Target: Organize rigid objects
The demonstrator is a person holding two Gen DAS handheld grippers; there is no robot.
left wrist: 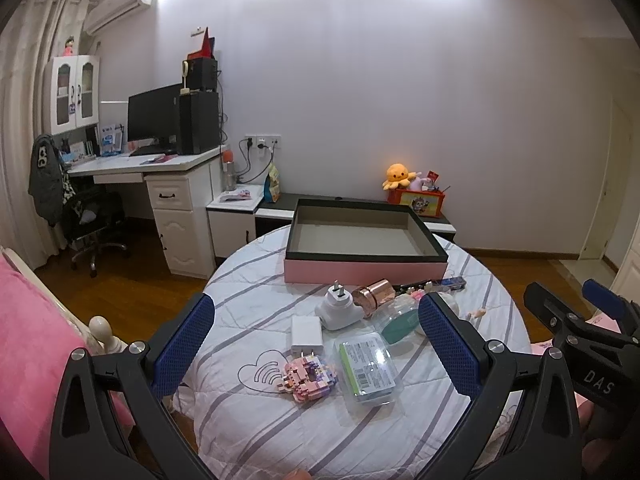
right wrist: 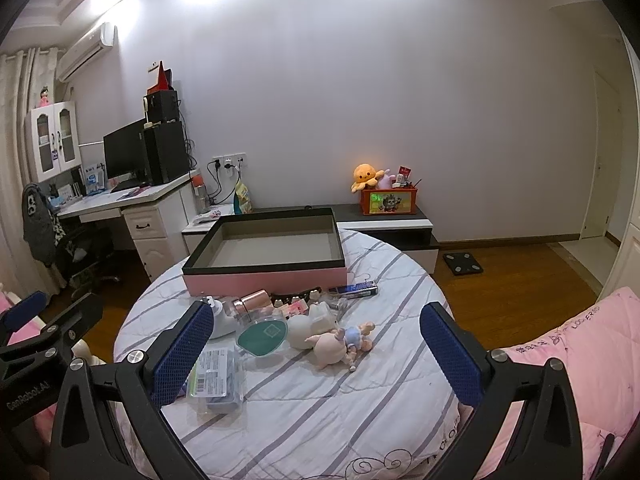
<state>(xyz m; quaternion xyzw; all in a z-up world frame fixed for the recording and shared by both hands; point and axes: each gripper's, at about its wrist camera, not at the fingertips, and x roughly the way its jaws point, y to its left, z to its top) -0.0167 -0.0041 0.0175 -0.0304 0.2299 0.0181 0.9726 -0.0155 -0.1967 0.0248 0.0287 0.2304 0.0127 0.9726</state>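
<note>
An empty pink box with a black rim stands at the far side of the round table. In front of it lie a white plug adapter, a white charger, a pink brick model, a clear plastic case, a copper cylinder, a teal-lidded jar and a small doll. My left gripper hangs open above the chargers. My right gripper is open above the doll. Neither holds anything.
The table wears a white striped cloth. A desk with a monitor stands at the left, a low bench with a toy crate behind the table. Pink bedding lies at the right, a scale on the floor.
</note>
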